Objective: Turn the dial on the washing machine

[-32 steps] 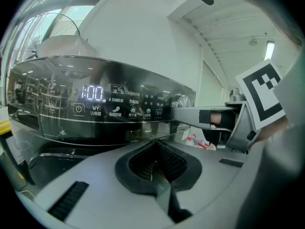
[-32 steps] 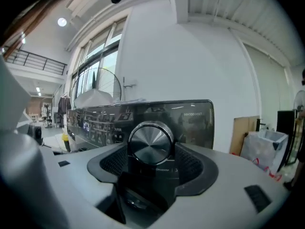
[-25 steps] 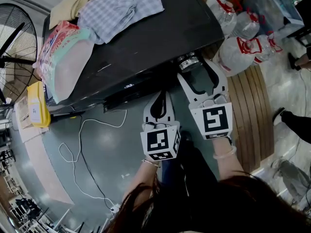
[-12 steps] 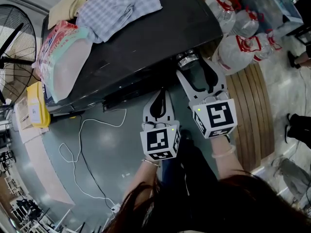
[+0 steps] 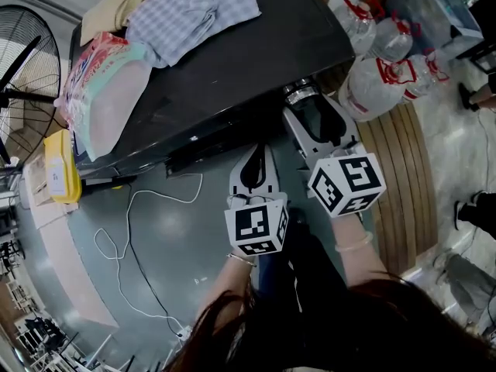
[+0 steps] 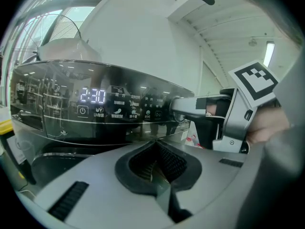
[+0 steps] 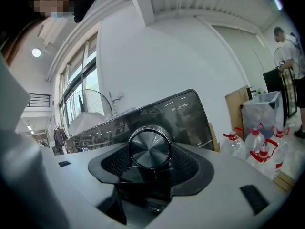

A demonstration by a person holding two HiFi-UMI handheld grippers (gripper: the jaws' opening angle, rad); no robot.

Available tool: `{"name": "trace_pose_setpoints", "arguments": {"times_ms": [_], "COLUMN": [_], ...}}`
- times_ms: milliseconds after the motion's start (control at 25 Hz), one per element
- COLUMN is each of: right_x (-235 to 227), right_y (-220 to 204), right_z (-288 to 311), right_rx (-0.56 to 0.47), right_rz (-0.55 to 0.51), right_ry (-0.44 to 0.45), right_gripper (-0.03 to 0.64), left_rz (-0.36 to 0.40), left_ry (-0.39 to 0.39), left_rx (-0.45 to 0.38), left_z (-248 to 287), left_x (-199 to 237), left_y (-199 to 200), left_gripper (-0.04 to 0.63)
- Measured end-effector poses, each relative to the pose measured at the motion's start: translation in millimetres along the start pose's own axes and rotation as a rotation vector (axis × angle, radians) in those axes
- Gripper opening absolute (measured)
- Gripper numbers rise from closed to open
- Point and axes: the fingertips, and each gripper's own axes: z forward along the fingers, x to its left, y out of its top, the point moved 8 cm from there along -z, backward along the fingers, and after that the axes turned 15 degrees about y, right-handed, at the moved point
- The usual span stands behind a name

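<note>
Seen from the head view, a person stands at the front of a black washer, a claw in each hand. The right claw reaches to the washer's right front corner and grips the silver dial there, its marker cube tilted. The left claw sits just left of it, jaws together, tip near the front panel and holding nothing. A plaid cloth and a printed bag lie on the washer's far left top. A fan stands at the far left, a yellow box below it, and a white cable loops over the grey floor. Water jugs with red handles cluster to the right beside wooden slats. In the left gripper view, the left claw is shut and empty in front of the glossy panel, where the display reads 2:30 beside a row of lit icons; at right, the right claw clamps the dial. In the right gripper view, the right claw is closed on the round brushed-metal dial, one jaw pad on each side, with the washer rising behind. The jugs stand at right, and a person stands far off at the right edge.
</note>
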Motion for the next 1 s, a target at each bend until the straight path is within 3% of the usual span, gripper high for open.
{"name": "trace_pose_setpoints", "arguments": {"times_ms": [640, 1000], "right_x": [3.7, 13.7], "right_y": [0.2, 4.7], "right_z": [-15.1, -33.8], "right_rx": [0.044, 0.090], "right_rz": [-0.043, -0.101], "right_ry": [-0.021, -0.002], "right_gripper": [0.288, 0.215], "left_rz": [0.011, 0.021], "left_ry": [0.021, 0.052], "left_rx": [-0.012, -0.020], "left_z": [-14.8, -28.0], "left_x": [2.4, 1.8], "left_y": [13.5, 25.5], "left_gripper": [0.017, 0.017]}}
